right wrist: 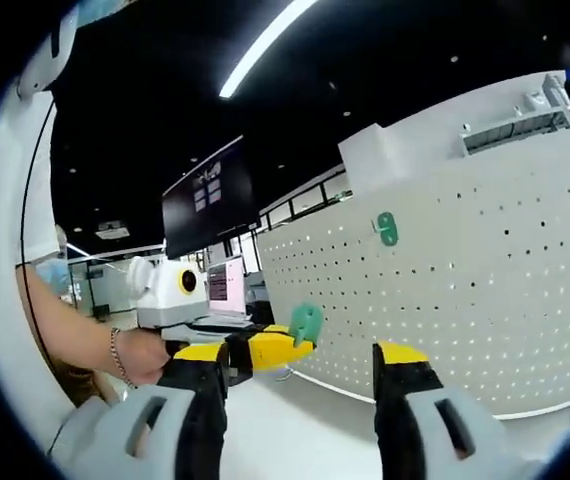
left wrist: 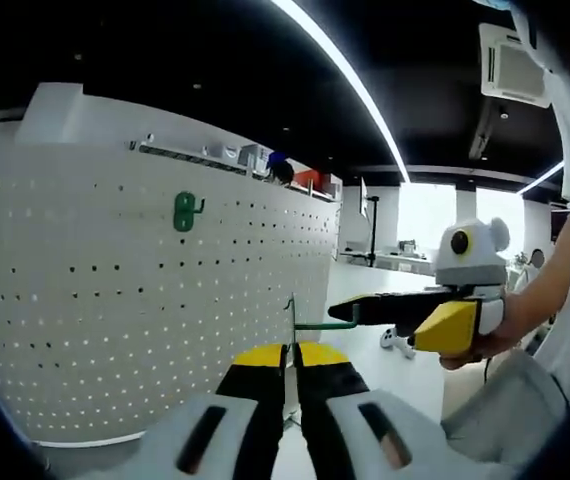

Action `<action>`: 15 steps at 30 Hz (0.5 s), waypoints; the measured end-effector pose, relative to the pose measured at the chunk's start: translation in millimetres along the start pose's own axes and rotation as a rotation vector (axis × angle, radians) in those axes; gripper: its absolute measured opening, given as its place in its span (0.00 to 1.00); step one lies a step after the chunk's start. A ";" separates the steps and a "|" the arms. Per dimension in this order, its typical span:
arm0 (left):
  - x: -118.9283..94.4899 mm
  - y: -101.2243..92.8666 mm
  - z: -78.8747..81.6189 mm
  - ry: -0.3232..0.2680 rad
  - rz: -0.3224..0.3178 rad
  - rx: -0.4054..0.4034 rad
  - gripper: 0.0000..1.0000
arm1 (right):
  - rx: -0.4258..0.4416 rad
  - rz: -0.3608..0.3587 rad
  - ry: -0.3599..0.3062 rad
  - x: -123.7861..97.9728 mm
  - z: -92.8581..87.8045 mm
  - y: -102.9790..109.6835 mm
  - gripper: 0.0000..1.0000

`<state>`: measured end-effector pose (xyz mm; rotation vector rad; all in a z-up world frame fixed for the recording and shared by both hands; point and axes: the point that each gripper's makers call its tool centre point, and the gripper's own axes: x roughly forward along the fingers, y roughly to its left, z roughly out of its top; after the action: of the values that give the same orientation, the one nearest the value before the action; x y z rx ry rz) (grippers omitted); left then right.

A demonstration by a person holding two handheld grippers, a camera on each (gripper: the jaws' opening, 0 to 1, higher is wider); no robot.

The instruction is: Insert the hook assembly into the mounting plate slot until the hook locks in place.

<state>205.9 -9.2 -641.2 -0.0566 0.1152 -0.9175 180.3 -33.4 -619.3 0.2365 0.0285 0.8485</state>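
A white perforated mounting plate (left wrist: 115, 300) stands upright, with one green hook (left wrist: 184, 211) hanging on it high up. My left gripper (left wrist: 287, 352) is shut on a second green hook assembly (left wrist: 291, 318), seen edge-on, whose wire arm points right. In the right gripper view the same hook's green plate (right wrist: 306, 322) sticks out of the left gripper's yellow jaws (right wrist: 265, 347), off the mounting plate (right wrist: 445, 290). My right gripper (right wrist: 303, 352) is open wide. It reaches in from the right (left wrist: 380, 325), one dark jaw tip close to the hook's wire arm.
A person's hand and forearm (left wrist: 535, 300) hold the right gripper; a wrist with a bracelet (right wrist: 115, 350) holds the left. A shelf with small items (left wrist: 265, 160) runs along the plate's top. Desks with monitors (right wrist: 227, 285) stand behind.
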 end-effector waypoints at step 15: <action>1.9 -1.7 0.9 -0.005 -0.001 -0.007 0.03 | -0.004 0.005 0.002 16.4 1.0 1.8 0.48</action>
<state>205.8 -11.7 -640.3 -0.0653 0.1136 -0.9180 190.0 -20.2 -616.8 0.2320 0.0284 0.8535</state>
